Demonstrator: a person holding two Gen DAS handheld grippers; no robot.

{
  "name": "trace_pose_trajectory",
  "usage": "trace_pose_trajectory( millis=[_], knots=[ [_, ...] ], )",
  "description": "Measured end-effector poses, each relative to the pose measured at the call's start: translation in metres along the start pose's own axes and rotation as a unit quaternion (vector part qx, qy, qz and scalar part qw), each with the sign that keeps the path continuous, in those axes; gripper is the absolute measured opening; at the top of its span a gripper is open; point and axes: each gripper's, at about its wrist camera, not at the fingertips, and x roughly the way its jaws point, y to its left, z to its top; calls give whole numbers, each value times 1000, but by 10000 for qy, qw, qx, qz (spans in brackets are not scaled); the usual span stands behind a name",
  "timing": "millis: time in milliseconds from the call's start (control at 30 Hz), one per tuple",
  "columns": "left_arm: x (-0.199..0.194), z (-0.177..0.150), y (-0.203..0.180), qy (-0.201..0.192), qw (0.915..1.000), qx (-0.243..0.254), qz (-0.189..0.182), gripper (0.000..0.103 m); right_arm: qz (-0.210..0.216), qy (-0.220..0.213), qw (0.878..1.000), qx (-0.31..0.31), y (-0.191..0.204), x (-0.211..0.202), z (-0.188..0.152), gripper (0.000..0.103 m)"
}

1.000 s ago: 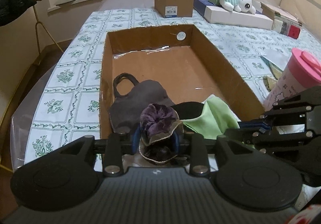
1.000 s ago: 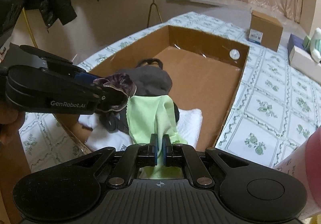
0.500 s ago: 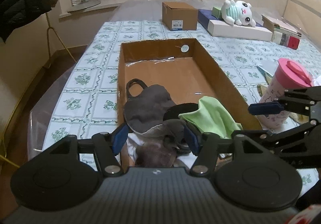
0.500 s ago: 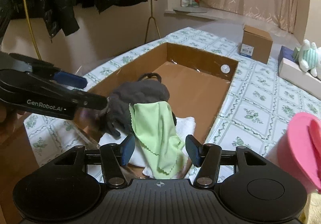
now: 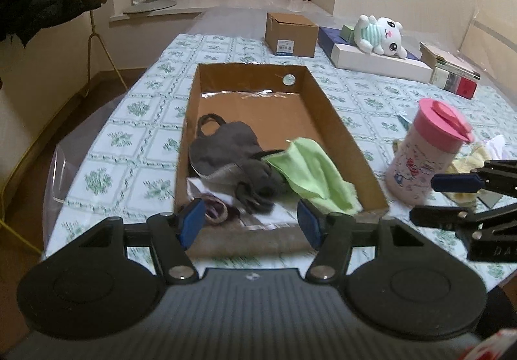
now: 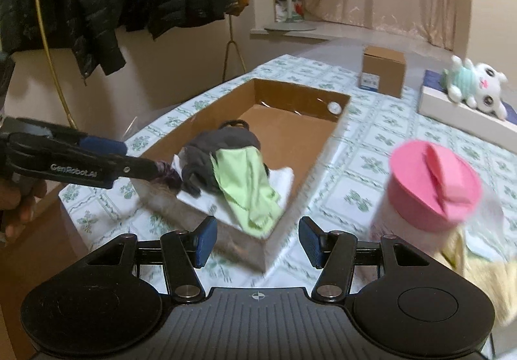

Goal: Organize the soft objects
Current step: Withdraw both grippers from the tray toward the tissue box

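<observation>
Jaws of both grippers spread; cardboard box (image 5: 342, 121) runs lengthwise away.

Both grippers let go and backed off: left gripper (image 5: 251, 220) jaws now wide apart, purple scrunchie (image 5: 216, 208) dropped in cardboard box (image 5: 362, 163) near corner; right gripper (image 6: 254, 241) jaws spread, green cloth (image 6: 248, 185) draped on pile.

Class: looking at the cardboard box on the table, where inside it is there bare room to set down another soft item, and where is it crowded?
The far half of the cardboard box is bare floor, bordered by the end wall with the round sticker and the grey bag. The near end is crowded: green cloth, white towel and purple scrunchie overlap there.
</observation>
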Motion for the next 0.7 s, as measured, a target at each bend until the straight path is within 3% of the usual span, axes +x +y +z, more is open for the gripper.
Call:
trace_pose_trajectory(
  millis=[700],
  knots=[
    [-13,-19,-115,-60,9990,125,-416,60,-814,-260,9914,994,-86,-106,-44,56]
  ],
)
